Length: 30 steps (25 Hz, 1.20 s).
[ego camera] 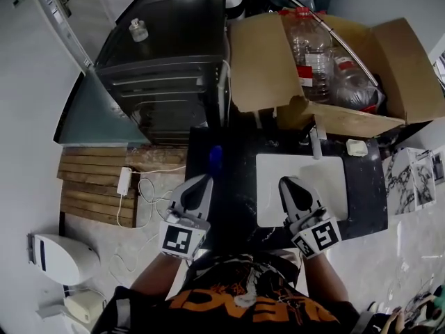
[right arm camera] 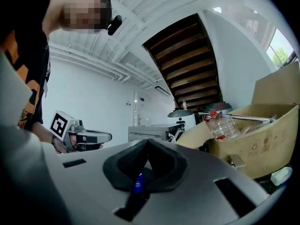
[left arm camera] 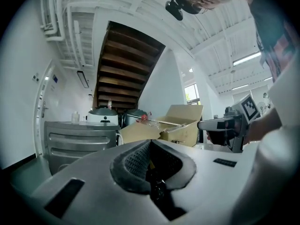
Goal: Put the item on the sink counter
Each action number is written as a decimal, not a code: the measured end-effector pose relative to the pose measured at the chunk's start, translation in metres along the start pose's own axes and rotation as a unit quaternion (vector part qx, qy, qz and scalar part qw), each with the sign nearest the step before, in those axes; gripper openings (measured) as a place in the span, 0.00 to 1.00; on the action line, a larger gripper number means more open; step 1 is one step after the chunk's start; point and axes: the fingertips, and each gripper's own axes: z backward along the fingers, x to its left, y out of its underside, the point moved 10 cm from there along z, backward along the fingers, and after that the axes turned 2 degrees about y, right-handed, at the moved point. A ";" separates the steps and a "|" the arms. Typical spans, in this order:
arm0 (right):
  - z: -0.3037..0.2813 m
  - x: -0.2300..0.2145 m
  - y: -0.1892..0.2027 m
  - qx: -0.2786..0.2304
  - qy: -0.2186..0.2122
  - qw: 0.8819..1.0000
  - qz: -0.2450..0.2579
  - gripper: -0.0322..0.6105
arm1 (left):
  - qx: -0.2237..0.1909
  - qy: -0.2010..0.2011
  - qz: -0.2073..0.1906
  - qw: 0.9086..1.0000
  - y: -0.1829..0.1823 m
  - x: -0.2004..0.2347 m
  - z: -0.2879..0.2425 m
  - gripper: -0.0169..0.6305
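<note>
**A:** Status?

**B:** Looks done to me. The left gripper (ego camera: 206, 179) has its jaws pressed fully together with nothing in them. The blue item (ego camera: 215, 160) lies at its 12 o'clock, just past the tips and not touching them. It's resting on the sink counter (ego camera: 236, 186).

**A:** Anything left?

**B:** At most, backing the grippers away.

**A:** Materials?

**B:** The item is small, oblong and smooth, likely plastic. The counter is a dark, glossy slab that looks like stone. At the item's 3 o'clock is a smooth, white, rectangular basin (ego camera: 335, 178). The right gripper (ego camera: 287, 181) is over it, jaws closed too, gripping nothing. There's a blue speck low in its slot, too small to identify. The pads (left arm camera: 133, 159) are black ribbed rubber and the shells are matte grey.
</note>
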 end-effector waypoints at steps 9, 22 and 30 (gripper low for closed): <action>0.005 0.012 -0.007 0.001 -0.018 1.000 0.004 0.07 | 0.005 -0.003 0.018 1.000 -0.006 -0.005 0.014 0.05; 0.005 0.026 -0.045 -0.029 -0.030 0.999 -0.016 0.07 | -0.007 0.014 0.036 0.999 -0.042 -0.006 0.030 0.05; 0.006 0.031 -0.049 -0.025 -0.036 0.999 -0.006 0.07 | -0.012 0.010 0.043 0.999 -0.042 -0.001 0.033 0.05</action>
